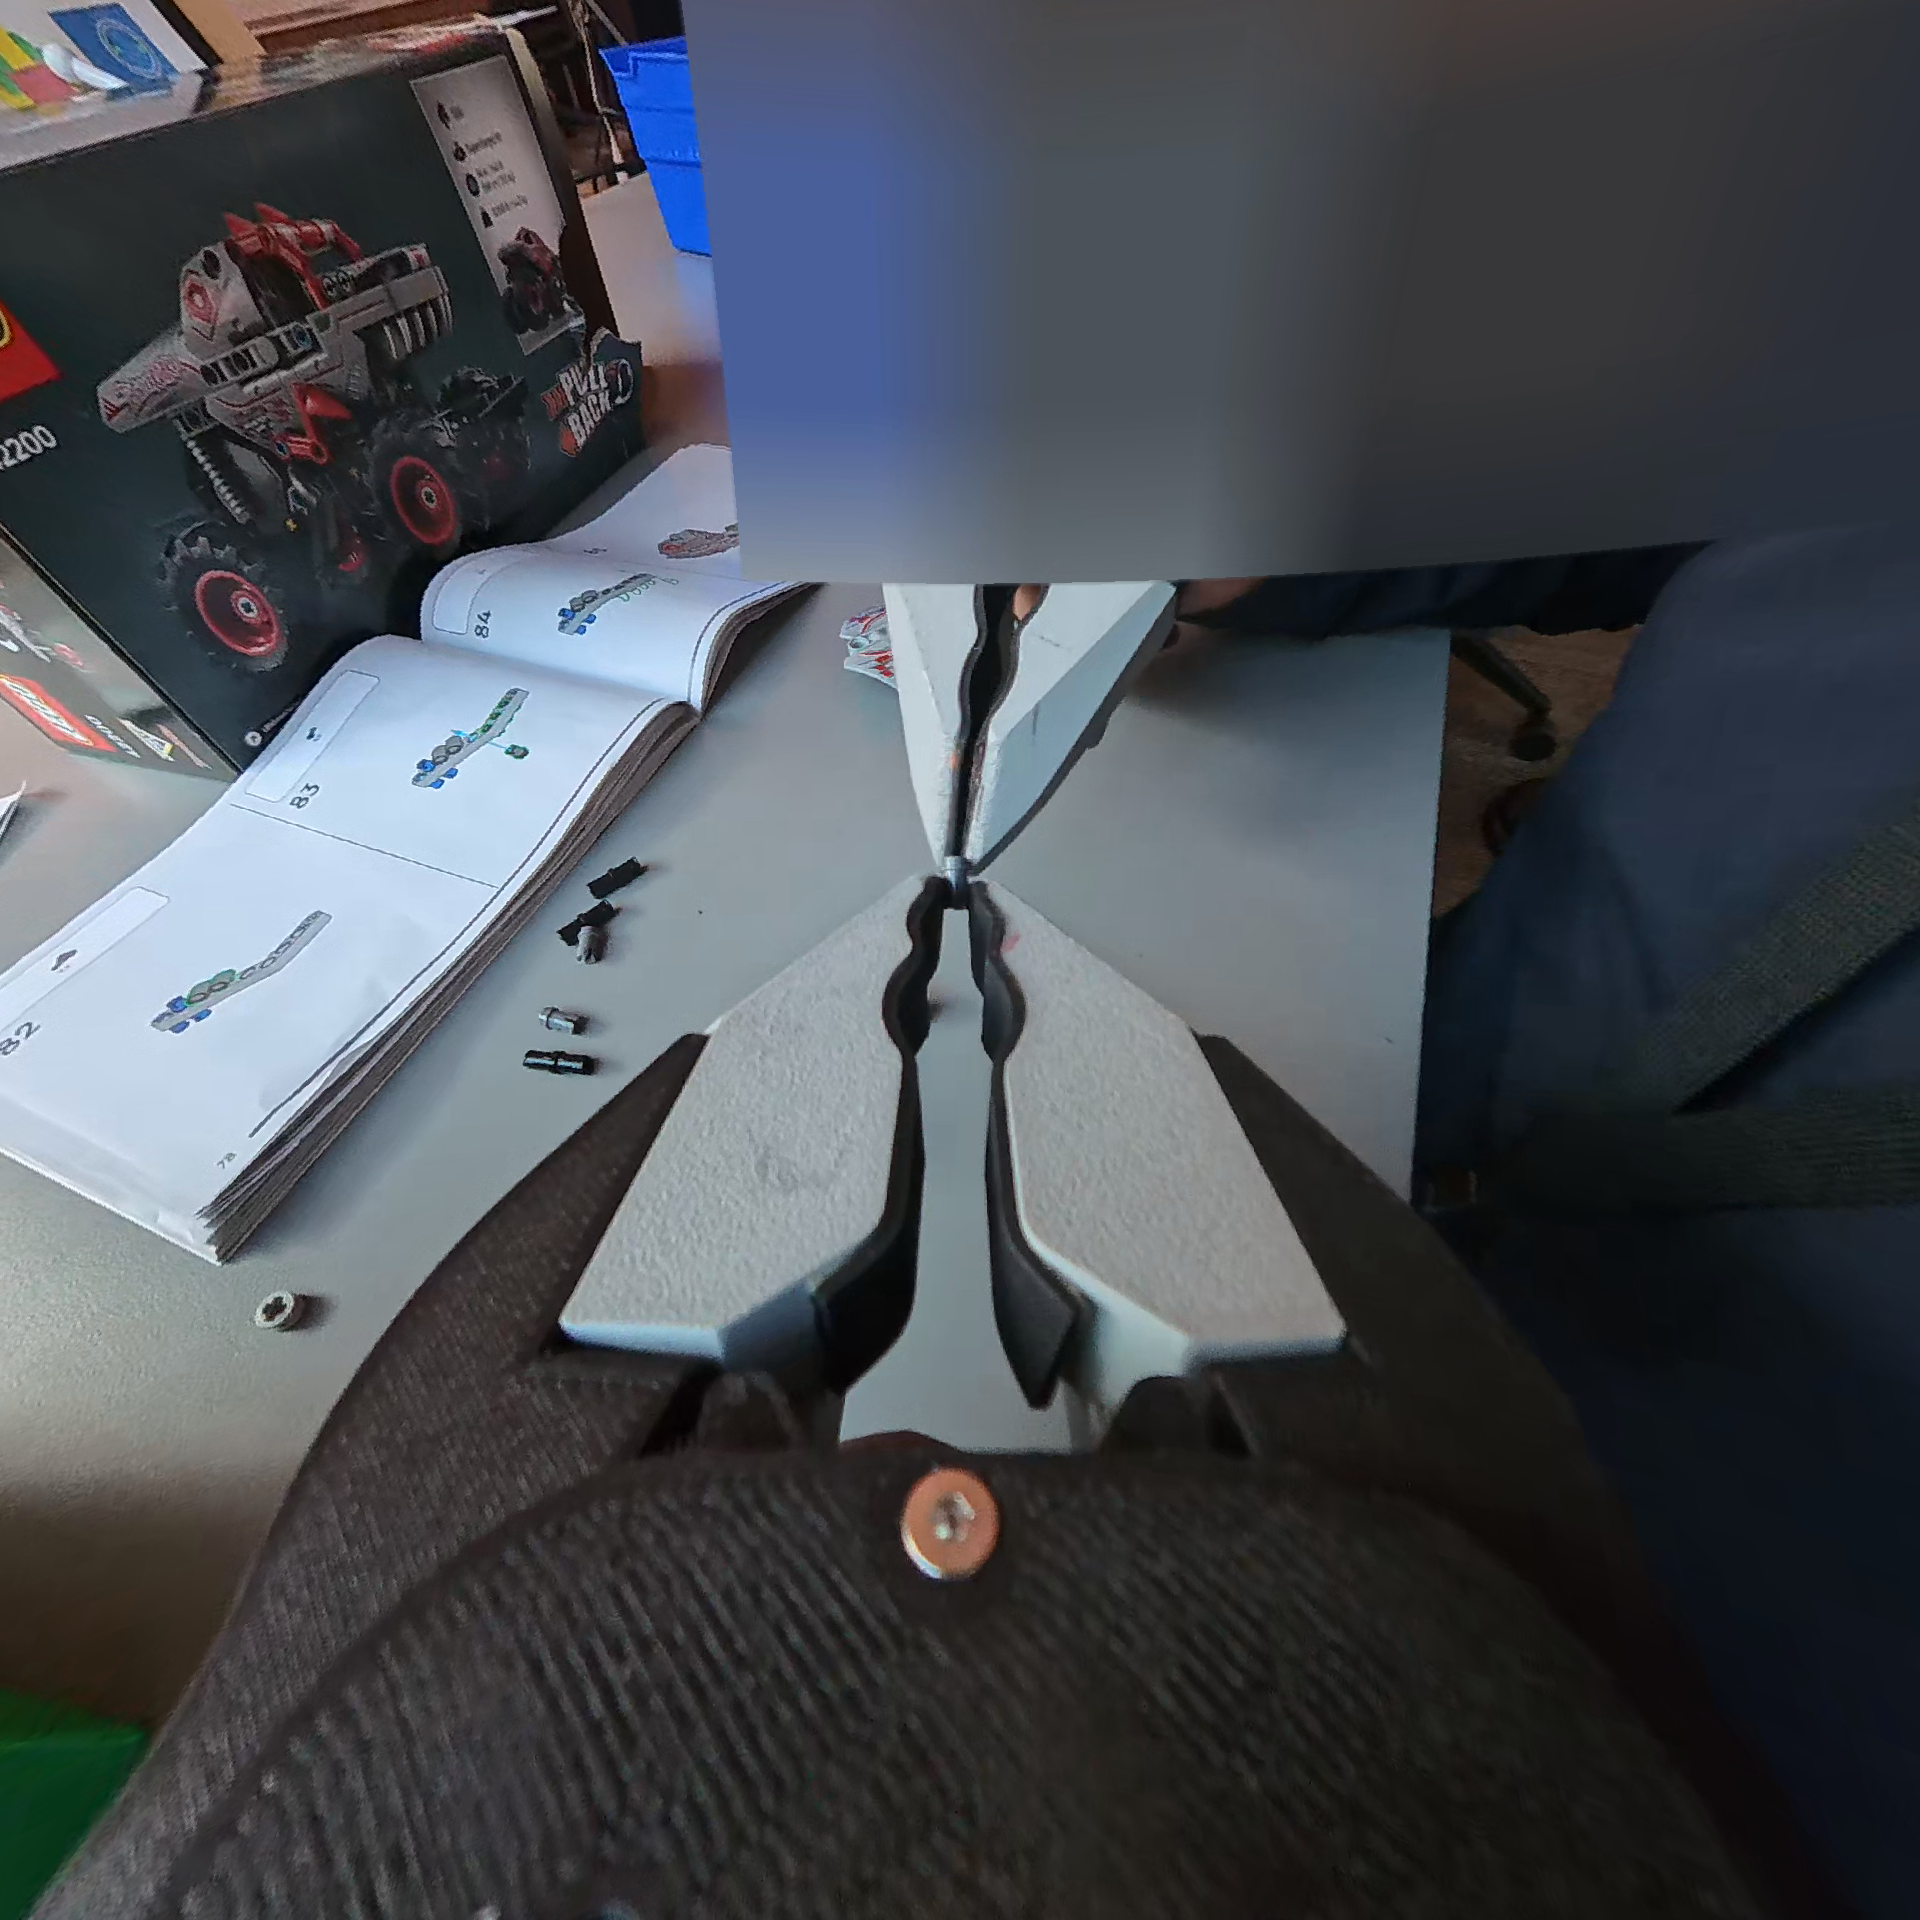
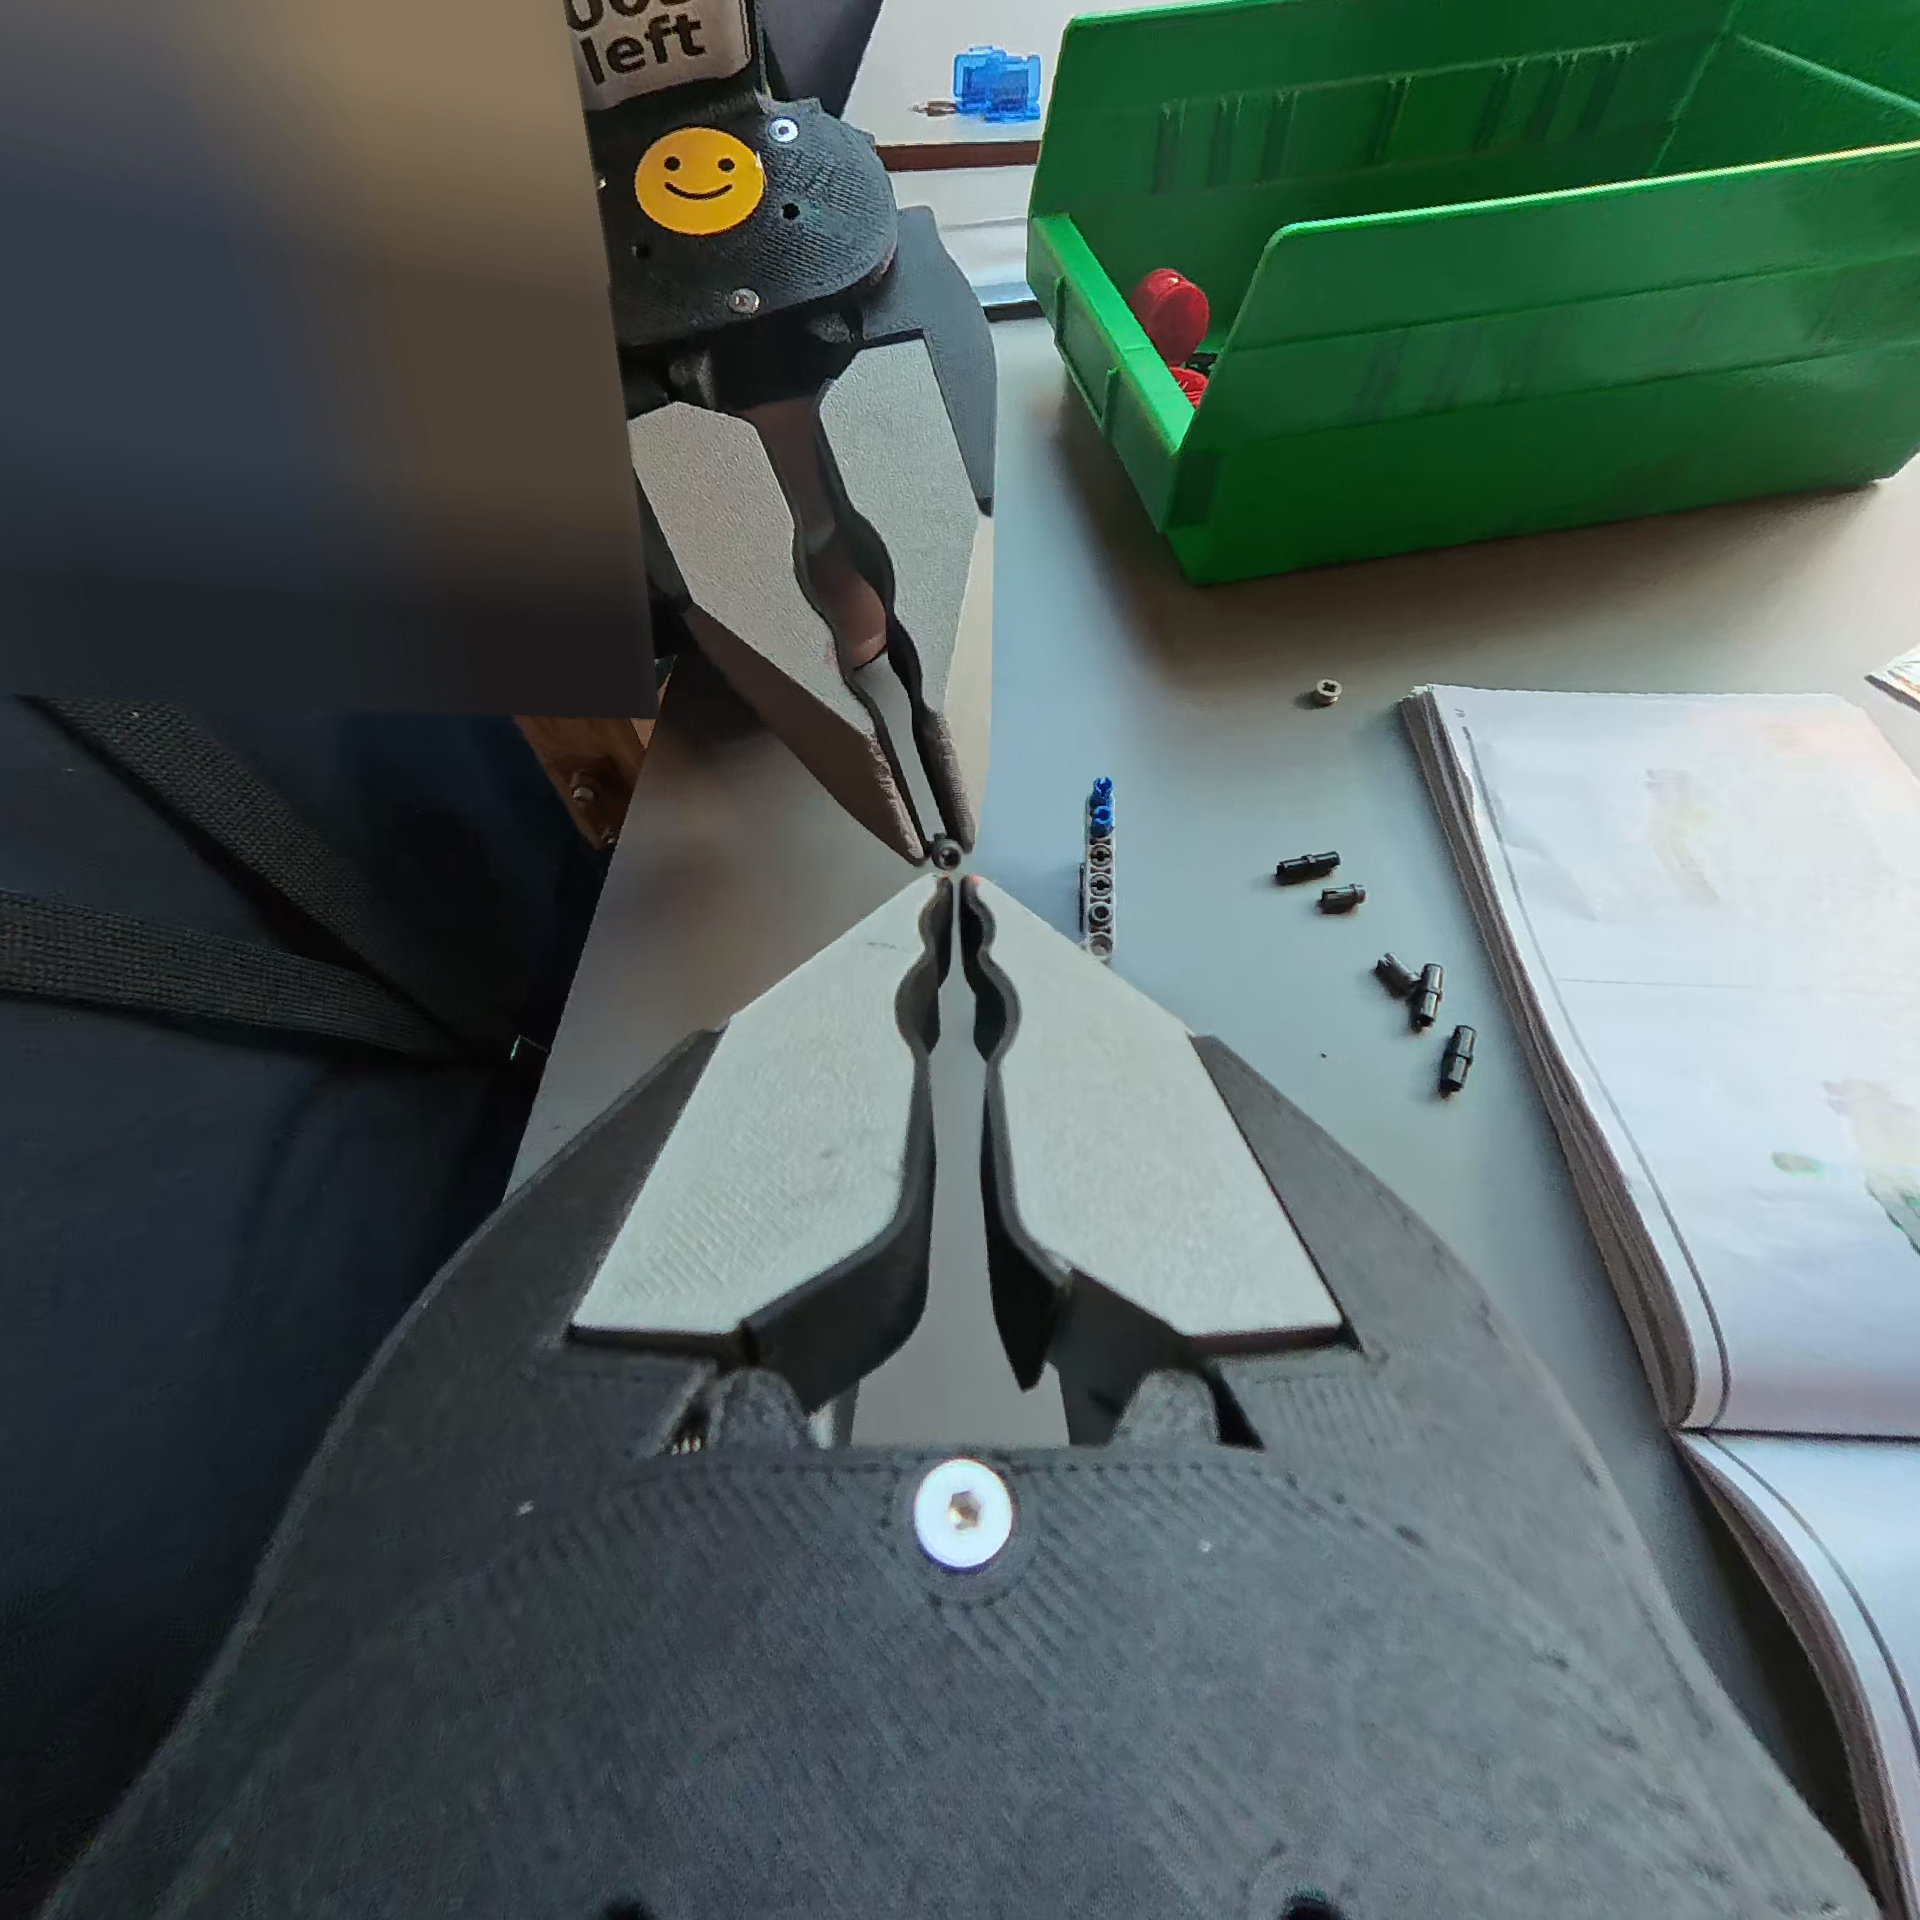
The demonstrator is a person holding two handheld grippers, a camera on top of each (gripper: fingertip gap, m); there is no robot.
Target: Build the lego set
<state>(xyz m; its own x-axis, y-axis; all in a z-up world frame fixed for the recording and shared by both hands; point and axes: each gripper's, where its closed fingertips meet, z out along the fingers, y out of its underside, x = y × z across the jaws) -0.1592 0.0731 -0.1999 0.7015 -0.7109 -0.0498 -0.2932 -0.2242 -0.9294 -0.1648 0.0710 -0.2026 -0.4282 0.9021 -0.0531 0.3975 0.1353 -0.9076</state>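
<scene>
Tiny part (image 1: pixel 954 869) between fingers (image 1: pixel 821 1122), unidentifiable

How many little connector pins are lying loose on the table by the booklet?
5 pins along the booklet edge: two at the far end, a close pair mid-row, one nearest. None looks hidden.

Two grippers (image 2: pixel 954 883) (image 2: pixel 945 847), five loose black pins (image 2: pixel 1307 867), one grey beam (image 2: pixel 1098 883), one grey bush (image 2: pixel 1325 693), one open booklet (image 2: pixel 1714 1039) and one green bin (image 2: pixel 1507 343) are counted.
</scene>
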